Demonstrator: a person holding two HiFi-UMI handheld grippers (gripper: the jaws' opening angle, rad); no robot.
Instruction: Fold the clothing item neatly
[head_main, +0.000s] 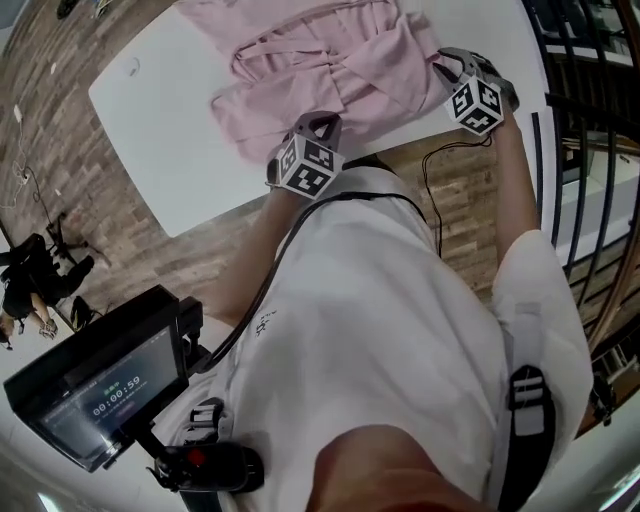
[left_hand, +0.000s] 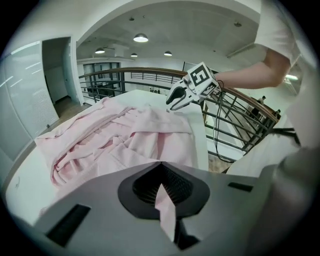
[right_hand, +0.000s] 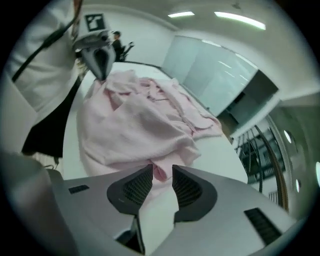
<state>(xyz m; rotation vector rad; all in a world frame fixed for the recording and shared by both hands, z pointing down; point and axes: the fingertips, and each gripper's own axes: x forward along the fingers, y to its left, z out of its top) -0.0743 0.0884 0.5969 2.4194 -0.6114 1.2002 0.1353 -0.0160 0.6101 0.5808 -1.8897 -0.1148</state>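
Jaws of our left gripper (left_hand: 161, 172) are pressed together on a thin fold of the pink garment (head_main: 330, 60), a strip of cloth trailing out between the ribbed black pads. Those of our right gripper (right_hand: 162, 172) stand apart, with a bunched pink edge lying at their tips and bare tabletop showing in the gap behind it. Beneath everything runs a floor (head_main: 60, 150) of brown, wood-grained planks. On it stands the white table (head_main: 170, 130), smooth and matte with a rounded corner. The garment lies rumpled across the table's near edge, soft and slightly fleecy, creased into long folds. Our white shirt (head_main: 380, 330) fills the lower head view, its small print too tiny to read. At lower left a dark screen (head_main: 95, 395) shows pale digits that look like 00:00:59. Each gripper carries a marker cube (head_main: 307, 166) with black-and-white square patterns.
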